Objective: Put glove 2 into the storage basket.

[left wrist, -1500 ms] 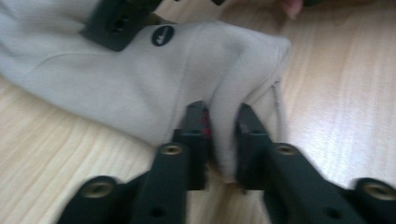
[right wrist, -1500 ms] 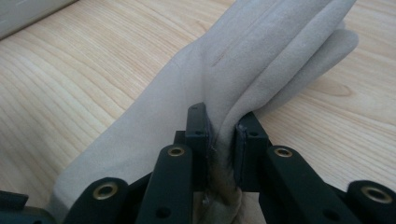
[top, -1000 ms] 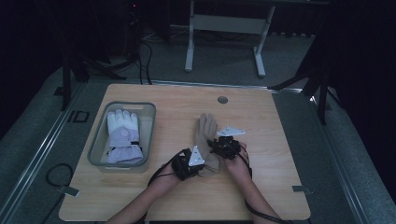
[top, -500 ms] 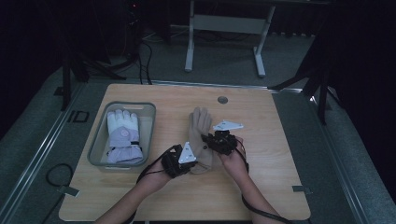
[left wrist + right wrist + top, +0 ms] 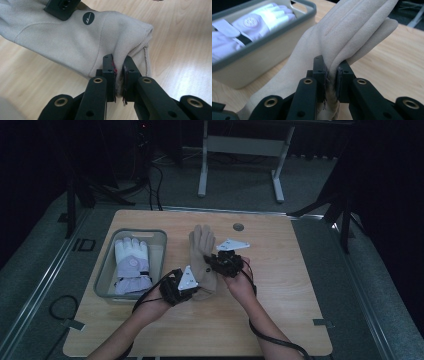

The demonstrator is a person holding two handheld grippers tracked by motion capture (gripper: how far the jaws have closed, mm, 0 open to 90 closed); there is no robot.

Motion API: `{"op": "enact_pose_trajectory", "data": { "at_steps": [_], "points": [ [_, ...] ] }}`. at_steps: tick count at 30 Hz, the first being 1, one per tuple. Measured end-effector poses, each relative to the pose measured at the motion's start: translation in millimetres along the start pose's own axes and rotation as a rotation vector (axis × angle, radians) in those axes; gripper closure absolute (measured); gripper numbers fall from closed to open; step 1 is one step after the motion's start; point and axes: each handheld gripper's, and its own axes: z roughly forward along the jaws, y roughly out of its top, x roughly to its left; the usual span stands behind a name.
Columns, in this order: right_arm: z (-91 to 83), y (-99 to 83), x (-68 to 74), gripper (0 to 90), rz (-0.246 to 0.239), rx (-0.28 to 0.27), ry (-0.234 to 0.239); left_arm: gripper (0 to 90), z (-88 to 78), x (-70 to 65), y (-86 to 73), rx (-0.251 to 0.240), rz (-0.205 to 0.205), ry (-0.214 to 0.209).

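A beige glove (image 5: 202, 255) hangs between both grippers just above the wooden table (image 5: 280, 310), fingers pointing away from the person. My left gripper (image 5: 192, 287) is shut on the glove's cuff edge (image 5: 130, 53), the fabric pinched between its pads. My right gripper (image 5: 212, 261) is shut on the glove's side by the thumb (image 5: 332, 63). The right gripper's black jaw presses the beige glove (image 5: 62, 42) near a dark round logo (image 5: 88, 18) in the left gripper view. A white glove (image 5: 132, 265) lies in the grey bin (image 5: 161, 237).
The grey bin (image 5: 277, 47) stands at the table's left, close beside the held glove. A small round grommet (image 5: 238, 227) sits near the table's far edge. Bare wood lies to the right and front of the hands. Dark floor and a metal stand (image 5: 240, 150) lie beyond.
Both hands have lifted the beige glove and carried it left, toward the bin. Both grips stay the same.
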Motion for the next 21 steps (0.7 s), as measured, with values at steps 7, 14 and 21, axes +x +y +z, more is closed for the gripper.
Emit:
{"op": "enact_pose_trajectory", "data": {
  "at_steps": [7,14,21],
  "points": [
    [13.7,25.9,15.0,80.7,-0.037,-0.015,0.027,83.9,-18.4,11.2,-5.3,0.002,-0.01,0.037],
    [27.7,41.4,30.0,80.7,-0.06,-0.024,0.042,83.9,-34.0,21.7,-14.2,0.025,-0.011,0.066],
    [44.8,57.1,44.7,80.7,-0.08,-0.026,0.074,83.9,-49.5,31.6,-25.6,0.04,-0.025,0.099]
  ]
}}
